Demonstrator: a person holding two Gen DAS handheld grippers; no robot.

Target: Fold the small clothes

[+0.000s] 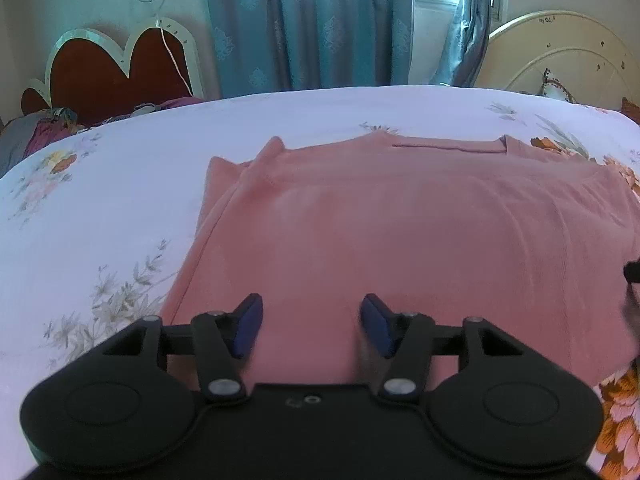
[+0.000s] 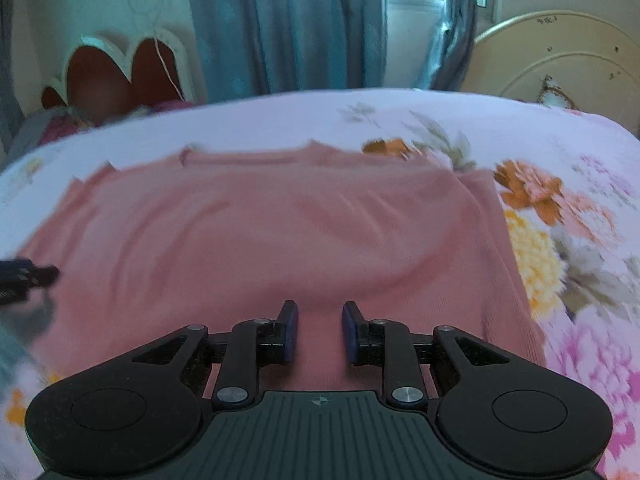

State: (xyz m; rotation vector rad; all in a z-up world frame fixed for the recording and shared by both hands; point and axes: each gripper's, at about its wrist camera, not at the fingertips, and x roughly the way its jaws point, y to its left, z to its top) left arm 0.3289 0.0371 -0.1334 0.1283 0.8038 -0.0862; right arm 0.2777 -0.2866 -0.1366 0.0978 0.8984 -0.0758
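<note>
I had the pink shirt (image 1: 400, 232) spread on the floral bedsheet (image 1: 120, 184), its neckline at the far edge and its hem nearest me, with the left sleeve already tucked in along the side seam. My left gripper (image 1: 312, 324) sat low over the near hem with its blue pads spread wide and nothing between them; my right gripper (image 2: 318, 330) hovered over the hem further to the right, its jaws parted more narrowly, also empty. The right view was smeared with motion blur, so I could not tell whether either tool touched the cloth. I judged the step in hand to be taking the hem at two points and carrying it up to the neckline. To do that well, I reckoned each gripper should come down on the hem edge itself, near the shirt's outer corners rather than toward the middle, and pinch both layers together. The pair would then need to lift level and travel at the same pace, or the fold would skew. The fabric already showed soft ripples across the chest, which a little outward tension might flatten.
</note>
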